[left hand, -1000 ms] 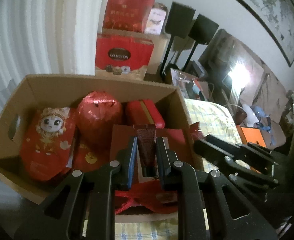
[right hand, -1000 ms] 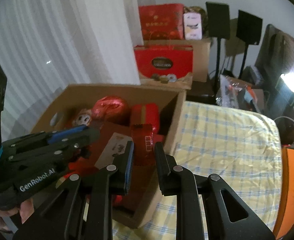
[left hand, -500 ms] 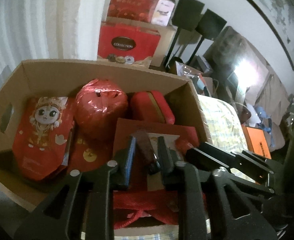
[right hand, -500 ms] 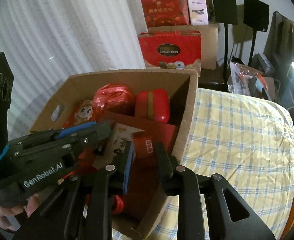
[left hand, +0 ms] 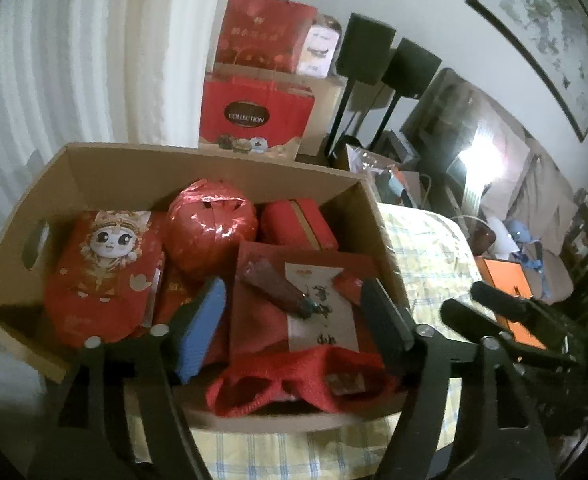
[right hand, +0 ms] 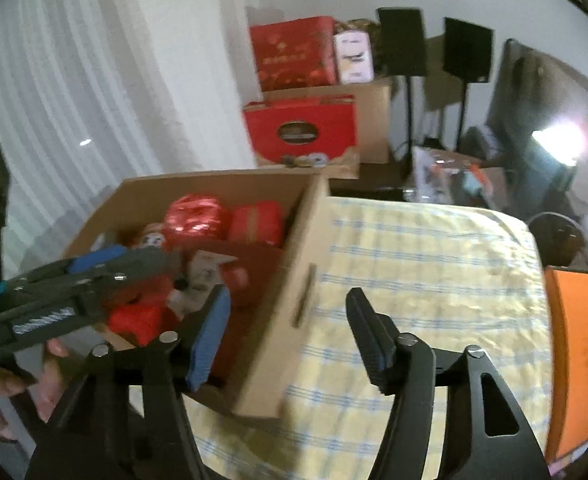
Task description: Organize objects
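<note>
**Both grippers open above the packed cardboard box**

While the left gripper [left hand: 294,312] hangs over the cardboard box [left hand: 198,164], its jaws stand wide apart, having just been opening, and nothing is pressed between them; a dark red tube [left hand: 278,290] lies loose on the flat red box [left hand: 254,320] directly ahead of the gap, its dark cap end toward the tool, clear of both pads. Beyond the blue-padded left finger [left hand: 202,328] lies a red pouch with a cartoon doll [left hand: 102,272]; further ahead sit a shiny red foil ball [left hand: 210,228] and a small red case [left hand: 297,226], side by side against the far wall; a red knitted piece [left hand: 294,380] is bunched just below the jaws at the near edge.

The right gripper [right hand: 290,332] is likewise spread wide, its jaws having just been opening, with nothing between the pads; its blue-padded finger [right hand: 210,336] is over the box's near corner, its other finger over the yellow checked cloth [right hand: 413,264]. A small red packet [right hand: 236,280] lies inside the box just ahead of that padded finger; the view is blurred, so finer detail cannot be told.
</note>
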Demonstrator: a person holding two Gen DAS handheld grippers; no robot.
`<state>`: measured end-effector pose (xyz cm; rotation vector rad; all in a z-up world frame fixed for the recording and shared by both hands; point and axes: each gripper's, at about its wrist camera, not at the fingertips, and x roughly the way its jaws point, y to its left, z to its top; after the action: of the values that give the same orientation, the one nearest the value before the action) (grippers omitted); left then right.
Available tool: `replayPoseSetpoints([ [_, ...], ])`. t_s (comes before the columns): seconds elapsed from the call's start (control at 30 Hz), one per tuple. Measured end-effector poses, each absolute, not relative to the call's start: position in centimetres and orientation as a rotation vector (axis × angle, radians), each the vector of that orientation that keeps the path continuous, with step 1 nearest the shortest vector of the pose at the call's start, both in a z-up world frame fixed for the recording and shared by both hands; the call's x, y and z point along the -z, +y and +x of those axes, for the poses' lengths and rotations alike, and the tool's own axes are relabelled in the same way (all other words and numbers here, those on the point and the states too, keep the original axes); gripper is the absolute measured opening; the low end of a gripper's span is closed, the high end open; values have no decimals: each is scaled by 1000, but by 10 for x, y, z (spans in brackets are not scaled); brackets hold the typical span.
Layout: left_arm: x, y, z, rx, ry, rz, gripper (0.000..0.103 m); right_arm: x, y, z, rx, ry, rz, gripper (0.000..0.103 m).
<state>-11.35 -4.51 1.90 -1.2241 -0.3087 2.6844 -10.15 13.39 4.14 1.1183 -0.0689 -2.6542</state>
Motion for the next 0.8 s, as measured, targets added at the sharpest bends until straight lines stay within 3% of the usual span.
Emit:
replayPoseSetpoints([
  [0.17, -21, -33, -96, -2698, -263, -1197, 87, -43, 158, -86, 2724, -76, 1117, 74],
  [0.5, -27, -8, -69, -2702, -202, -1167, 93, -48, 184, -57, 2809, -18, 1101, 83],
  [0.57, -28, -6, -63, -2713, -193, -1156, 102, -48, 190, -51, 2817, -27, 1102, 85],
  [0.63, -30, -3, -57, -2720, -177, -1146, 102, -48, 196, -45, 2826, -32, 1097, 87],
  [0.73, -31, 4, -49, -2732, -135, -1145, 102, -49, 200, -34, 2866, -15, 1087, 92],
  [0.8, -31, 7, -43, -2732, -119, -1150, 102, -49, 202, -27, 2891, -7, 1072, 103],
])
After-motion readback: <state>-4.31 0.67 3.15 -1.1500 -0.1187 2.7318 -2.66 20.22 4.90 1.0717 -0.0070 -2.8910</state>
